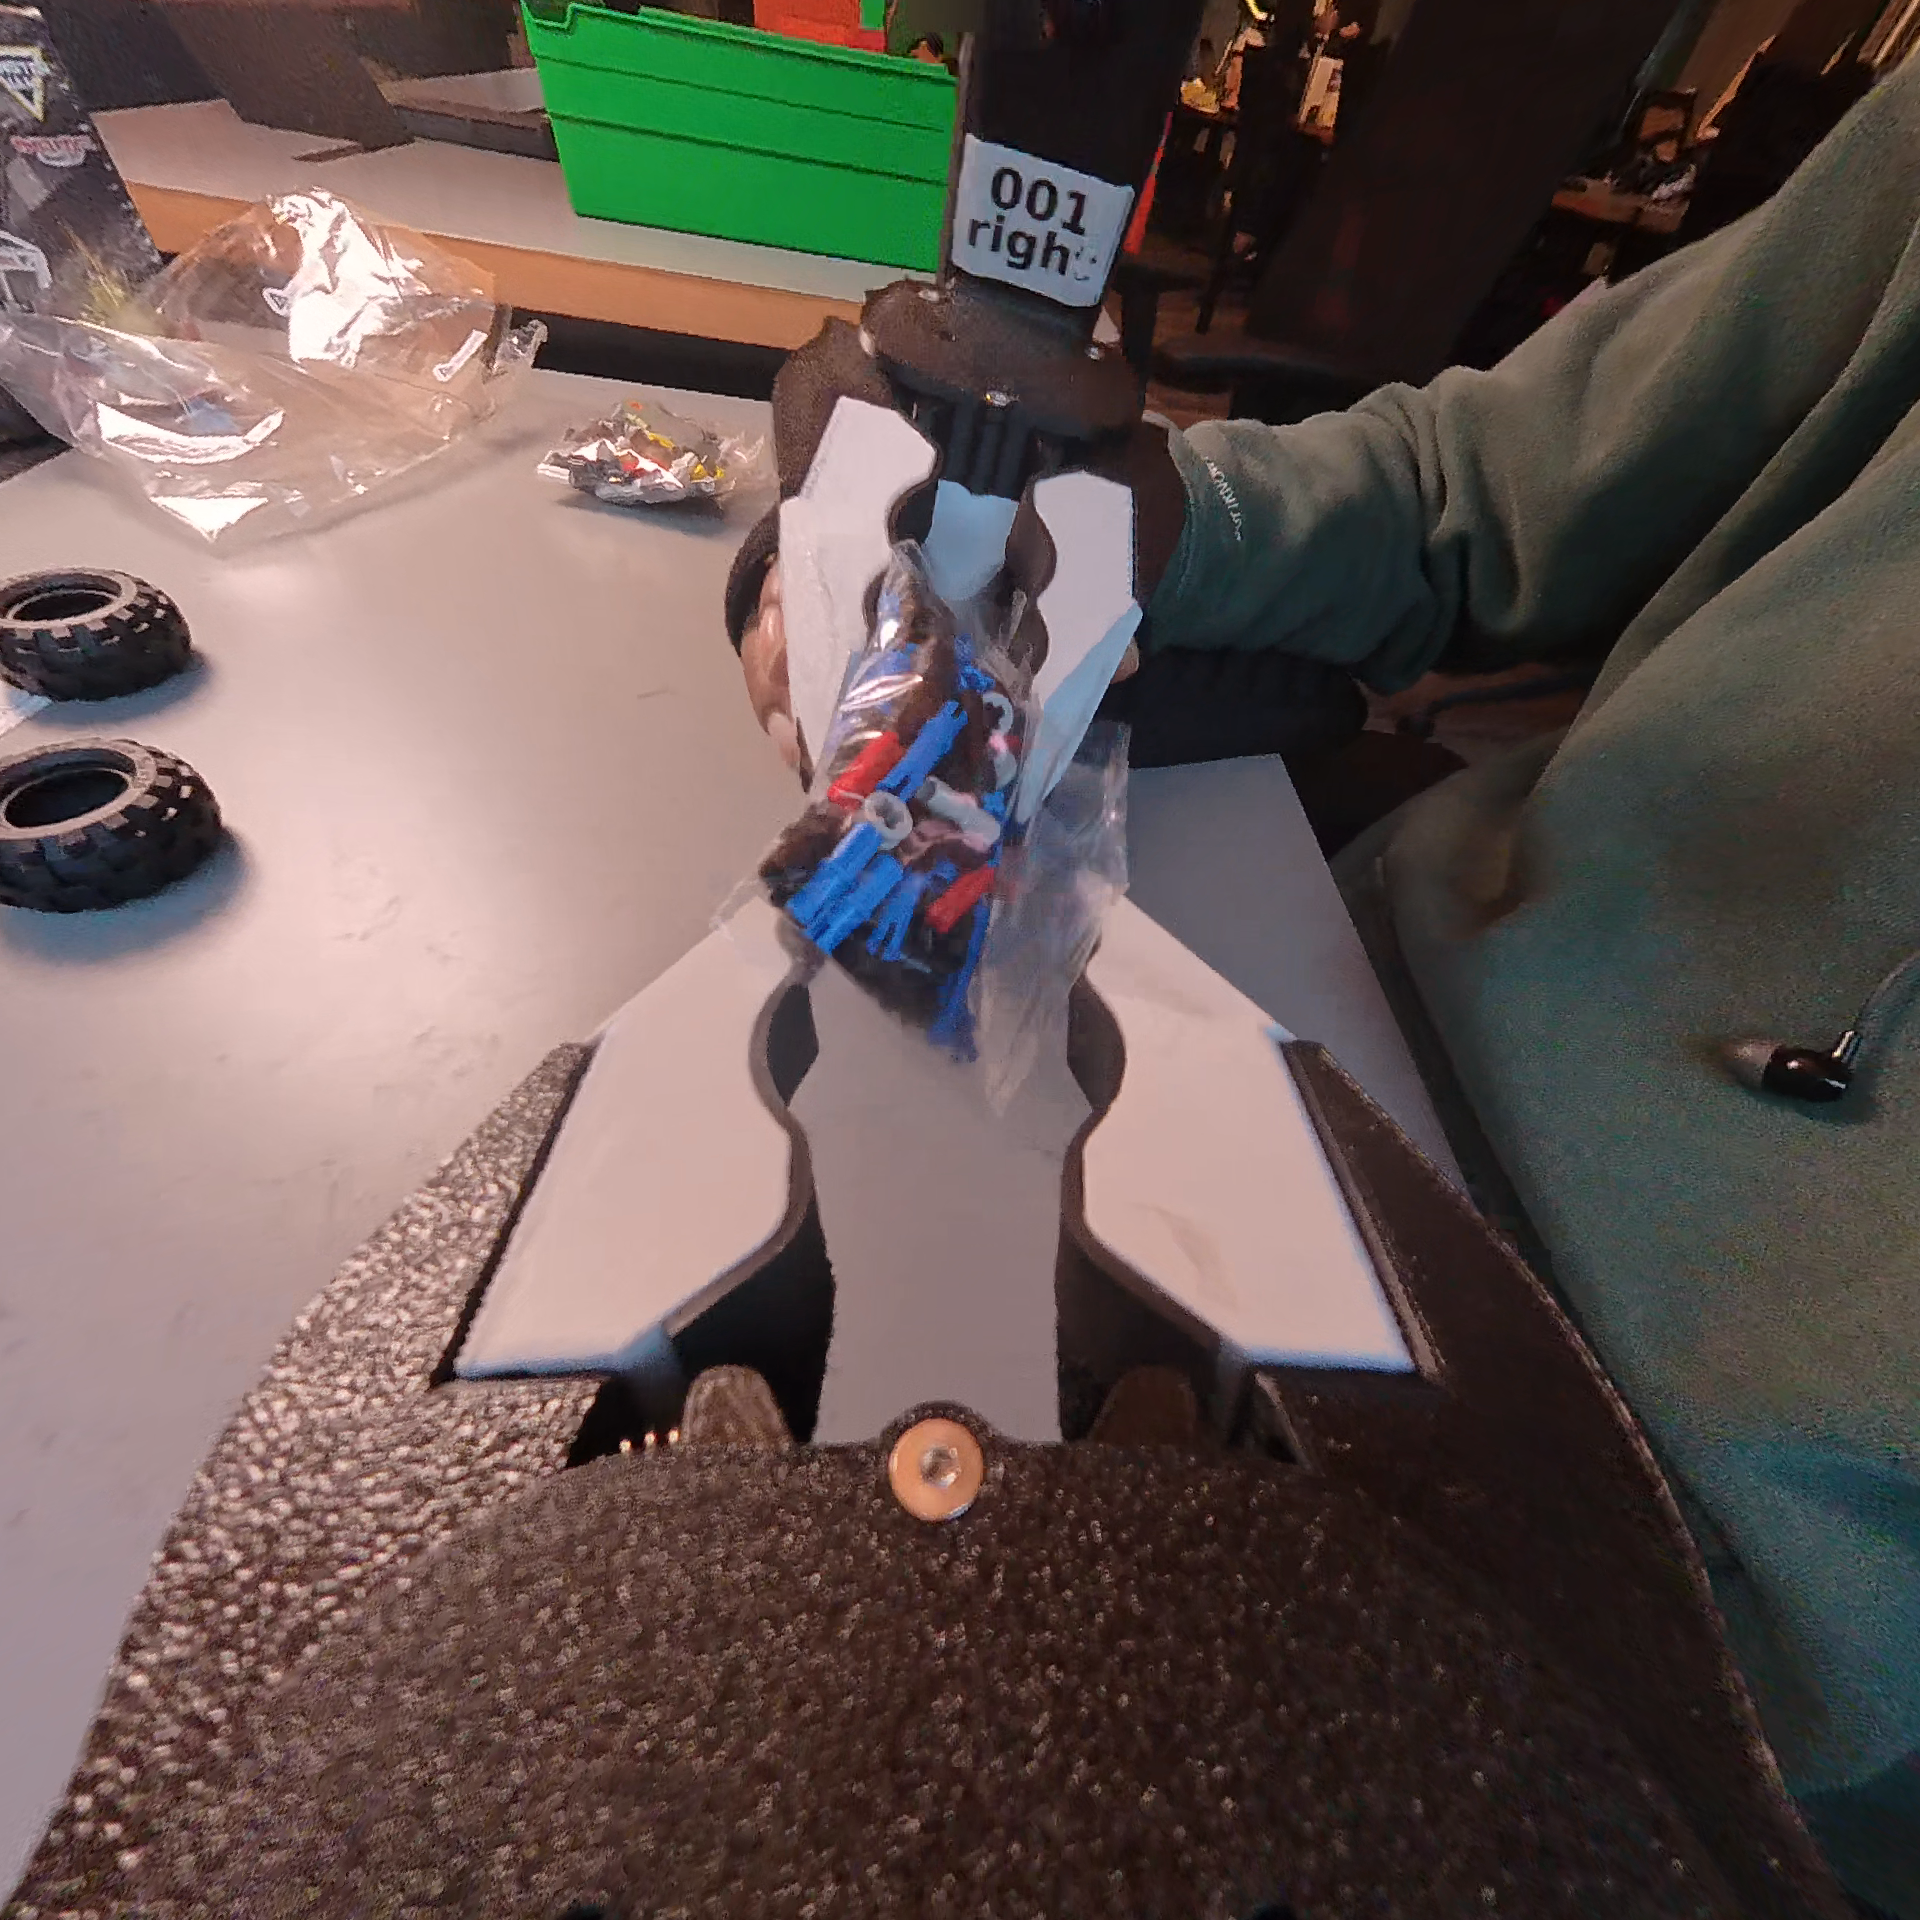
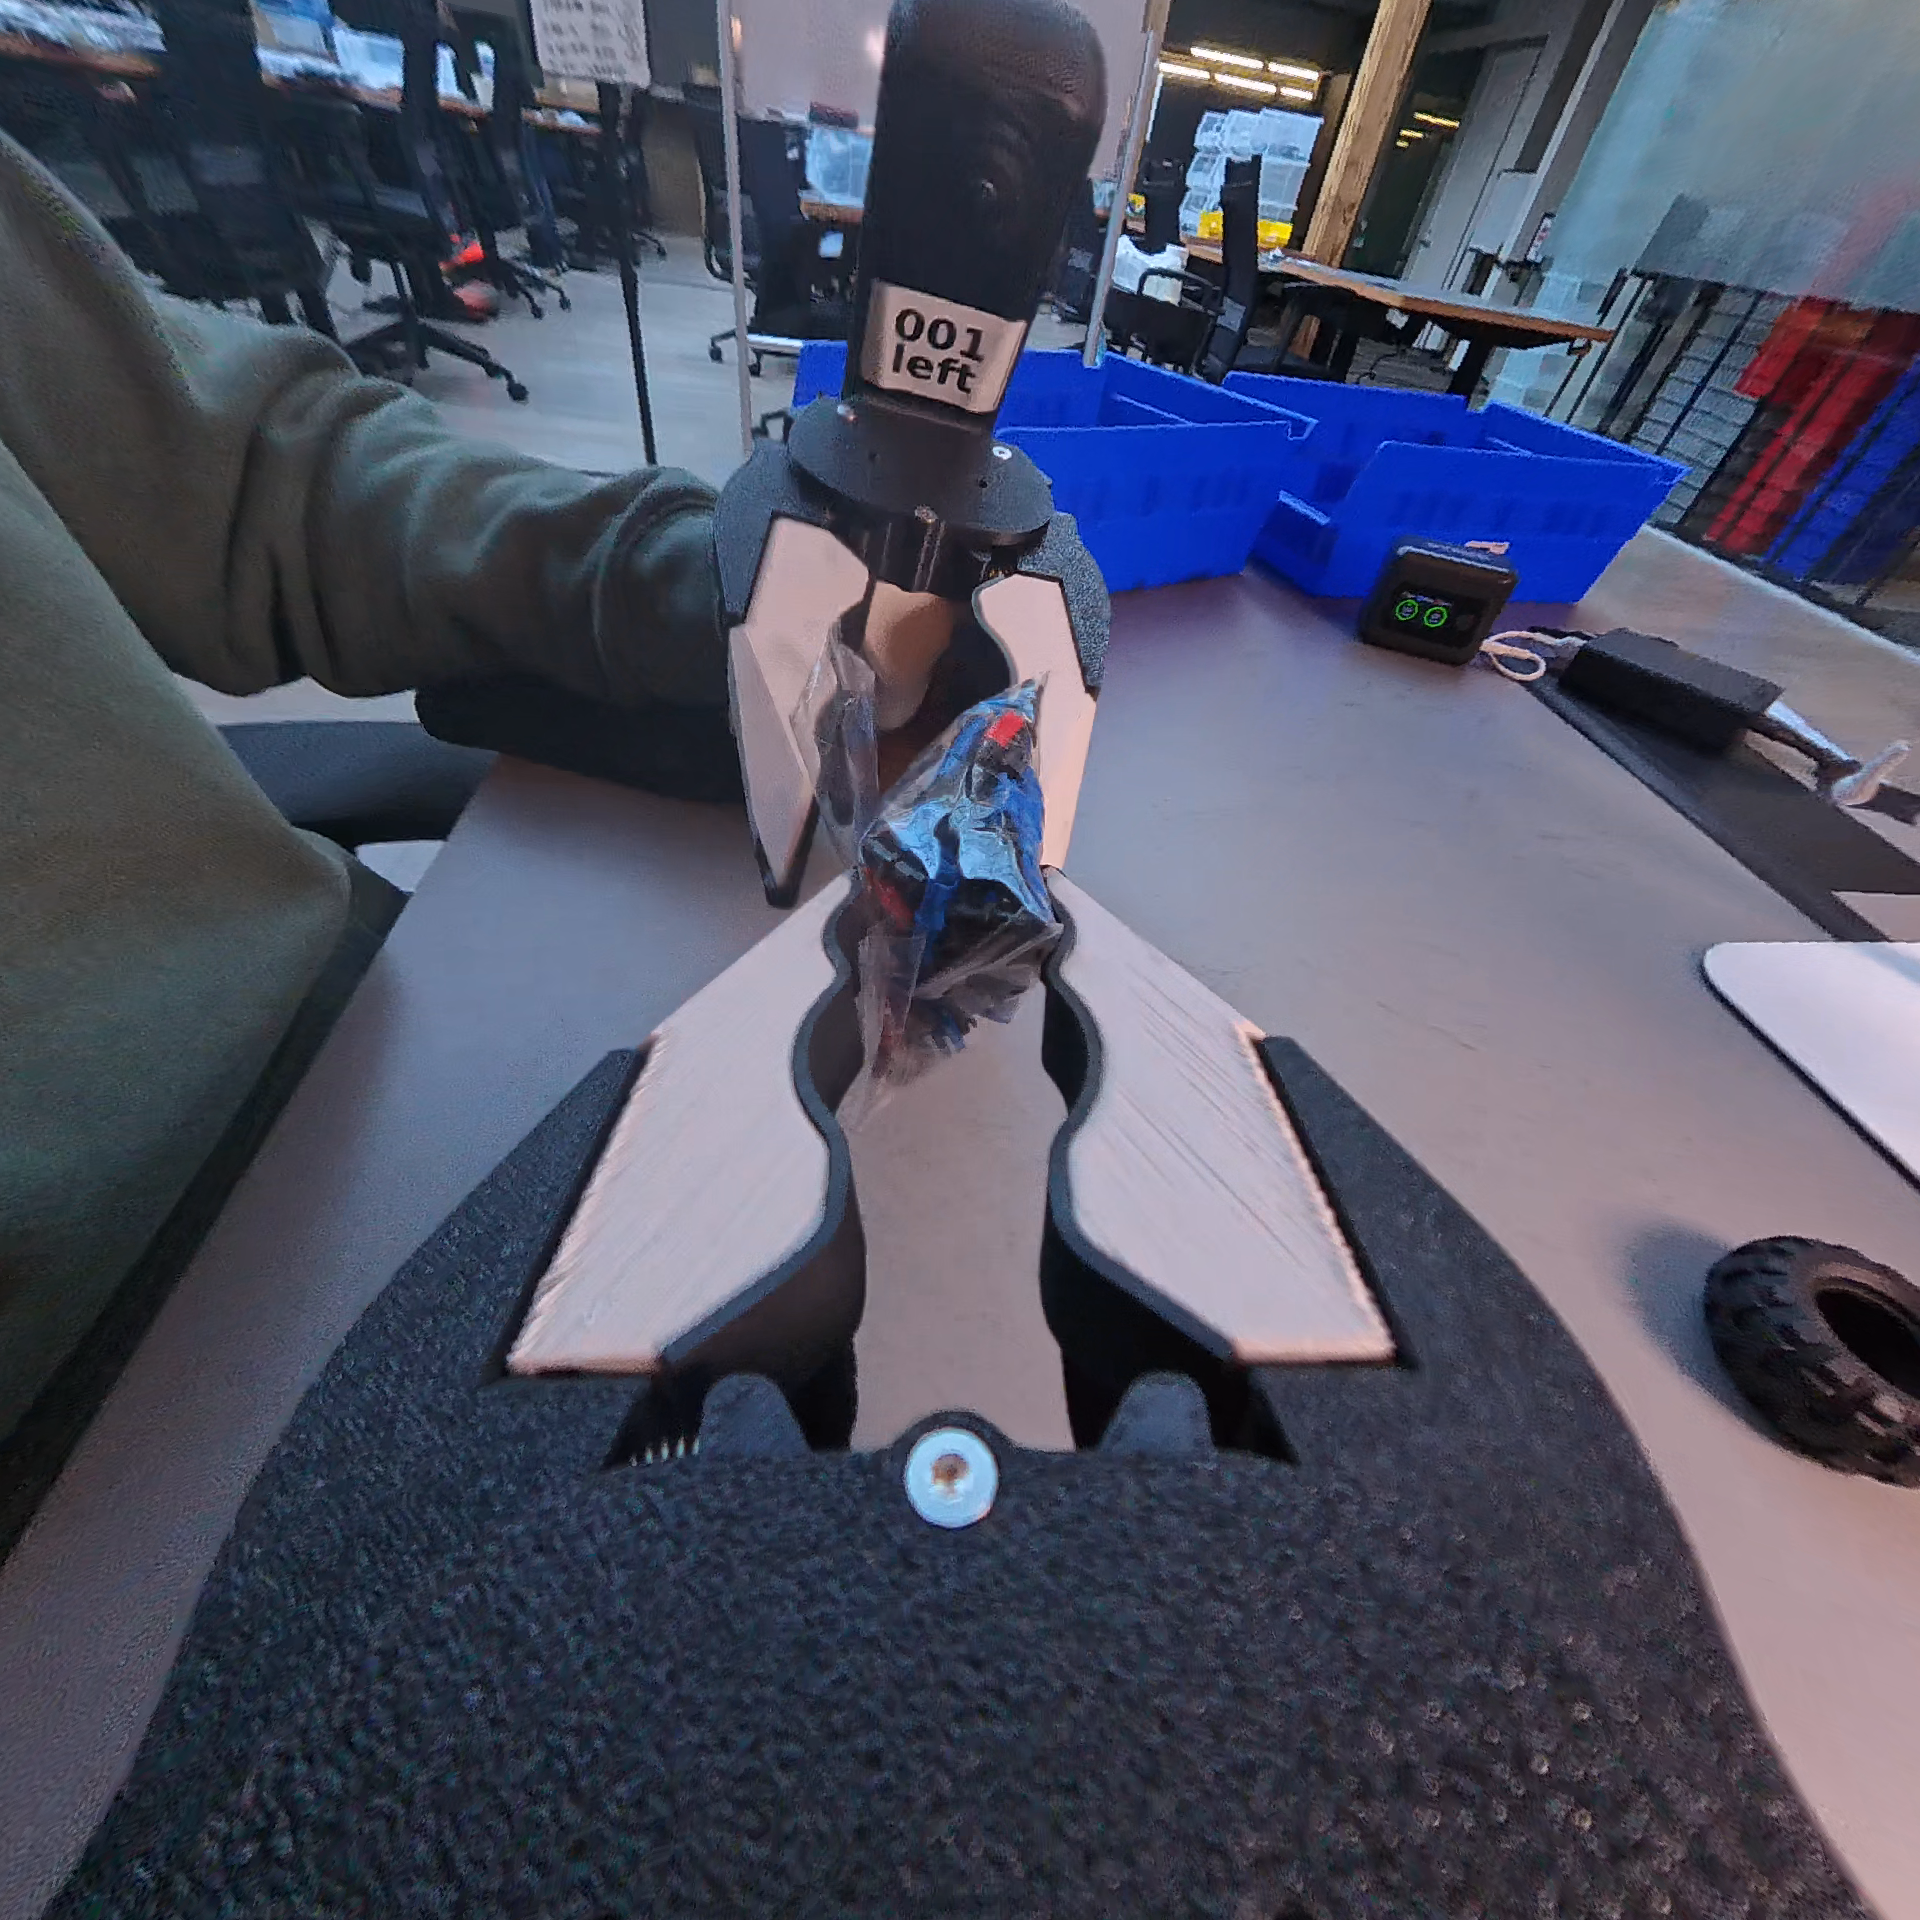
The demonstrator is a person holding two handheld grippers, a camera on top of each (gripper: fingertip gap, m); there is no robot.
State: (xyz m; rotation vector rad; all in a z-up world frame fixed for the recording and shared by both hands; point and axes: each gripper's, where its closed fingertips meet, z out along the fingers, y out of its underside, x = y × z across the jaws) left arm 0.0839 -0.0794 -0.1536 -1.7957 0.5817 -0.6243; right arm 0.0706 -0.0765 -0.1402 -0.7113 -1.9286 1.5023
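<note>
Facing each other above the near edge of the worktop (image 1: 436,935), the left tool (image 1: 914,956) and the right tool (image 2: 951,914) share one small clear bag of parts (image 1: 914,831). The bag hangs in the air between them, packed with blue, red, grey and dark pieces.

Left tool: closed on the lower end of the bag, film bunched at its tips. Right tool: pinching the opposite end, tips pressed into the plastic around the contents.

Risks noted:
- The film is thin and slick. In my judgement, opposed pulling could tear it suddenly and scatter the small pieces over the worktop and off its near edge.
- Either hold appears to be on loose film rather than on the contents, so the bag could slip free on one side and swing or drop.
- The hard parts inside may shift and loosen a pinch.

Nearby: two black tyres (image 1: 99,821), an emptied clear wrapper (image 1: 270,353), a second small parts bag (image 1: 649,462), and a green bin (image 1: 748,135) behind.
</note>
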